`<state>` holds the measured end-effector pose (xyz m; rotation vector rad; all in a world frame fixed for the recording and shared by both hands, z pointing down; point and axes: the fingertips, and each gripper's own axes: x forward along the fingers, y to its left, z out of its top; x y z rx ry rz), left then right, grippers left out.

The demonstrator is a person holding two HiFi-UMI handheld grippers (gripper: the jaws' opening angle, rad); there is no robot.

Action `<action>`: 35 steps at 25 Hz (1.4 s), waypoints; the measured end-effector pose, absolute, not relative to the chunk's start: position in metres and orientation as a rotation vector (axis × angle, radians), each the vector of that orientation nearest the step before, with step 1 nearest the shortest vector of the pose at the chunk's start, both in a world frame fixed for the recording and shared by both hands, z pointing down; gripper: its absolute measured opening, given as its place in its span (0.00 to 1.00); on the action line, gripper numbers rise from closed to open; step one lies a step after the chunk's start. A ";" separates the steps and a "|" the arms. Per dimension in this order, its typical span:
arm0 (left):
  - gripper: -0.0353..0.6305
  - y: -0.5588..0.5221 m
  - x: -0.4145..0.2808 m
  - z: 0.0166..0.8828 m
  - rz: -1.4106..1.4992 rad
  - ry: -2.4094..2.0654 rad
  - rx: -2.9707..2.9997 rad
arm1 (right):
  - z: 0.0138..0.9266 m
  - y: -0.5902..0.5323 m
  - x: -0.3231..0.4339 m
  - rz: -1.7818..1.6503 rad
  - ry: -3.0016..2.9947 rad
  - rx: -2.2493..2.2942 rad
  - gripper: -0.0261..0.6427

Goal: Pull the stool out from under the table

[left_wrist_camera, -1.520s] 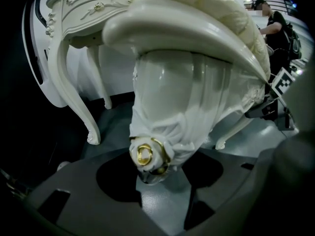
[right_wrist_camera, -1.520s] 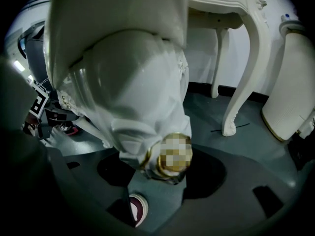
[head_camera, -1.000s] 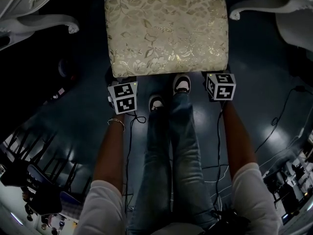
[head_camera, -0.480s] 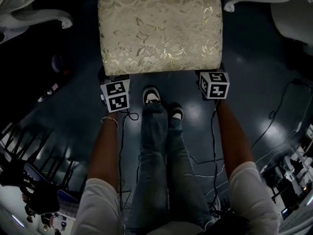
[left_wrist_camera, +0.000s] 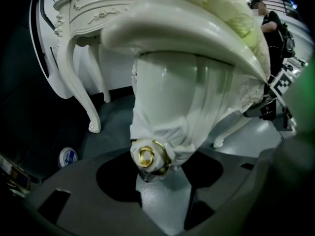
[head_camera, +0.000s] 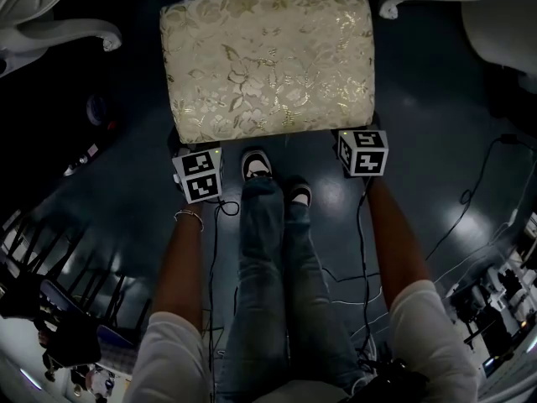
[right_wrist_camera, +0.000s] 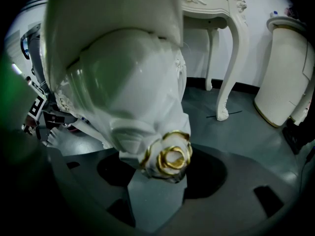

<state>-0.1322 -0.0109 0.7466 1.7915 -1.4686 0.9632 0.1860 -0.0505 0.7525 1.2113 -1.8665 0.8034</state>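
Seen from above, a person stands on a dark, glossy floor (head_camera: 436, 166) with both arms held straight down and forward. The left arm (head_camera: 180, 275) runs up the lower left of the frame and the right arm (head_camera: 398, 233) up the lower right, both bare below white sleeves. Their jeans-clad legs (head_camera: 277, 284) fill the lower middle between the arms.

Each hand carries a tool angled steeply down at a near corner of the stool (head_camera: 268, 61). The left tool (head_camera: 199, 173) is at the near left corner and the right tool (head_camera: 362, 151) at the near right. In the left tool's own view its jaws stand wide and clasp the stool's thick white left leg (left_wrist_camera: 172, 107). A gold-edged rosette (left_wrist_camera: 147, 156) on the leg sits right at the gap. The right tool grips the right leg (right_wrist_camera: 128, 97) the same way, just above its rosette (right_wrist_camera: 172, 156).

The stool, with a pale floral cushion, stands on the floor at upper centre. Its whole seat is uncovered, between the curved feet of a white ornate counter (left_wrist_camera: 93, 11) at the upper left and upper right corners.

Thin cables (head_camera: 470, 200) trail over the floor at right. Two shoes (head_camera: 256, 164) stand just short of the stool's near edge. A bracelet (head_camera: 189, 217) circles the left wrist.
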 end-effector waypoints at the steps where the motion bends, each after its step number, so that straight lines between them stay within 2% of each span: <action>1: 0.44 -0.011 -0.132 0.747 0.968 -1.462 1.790 | 0.752 -0.050 0.186 0.806 -1.862 1.215 0.43; 14: 0.44 -0.008 -0.132 0.747 0.987 -1.437 1.778 | 0.751 -0.044 0.186 0.834 -1.843 1.209 0.43; 35: 0.46 0.010 -0.137 0.733 0.782 -1.499 1.594 | 0.729 -0.021 0.204 0.896 -1.748 1.302 0.41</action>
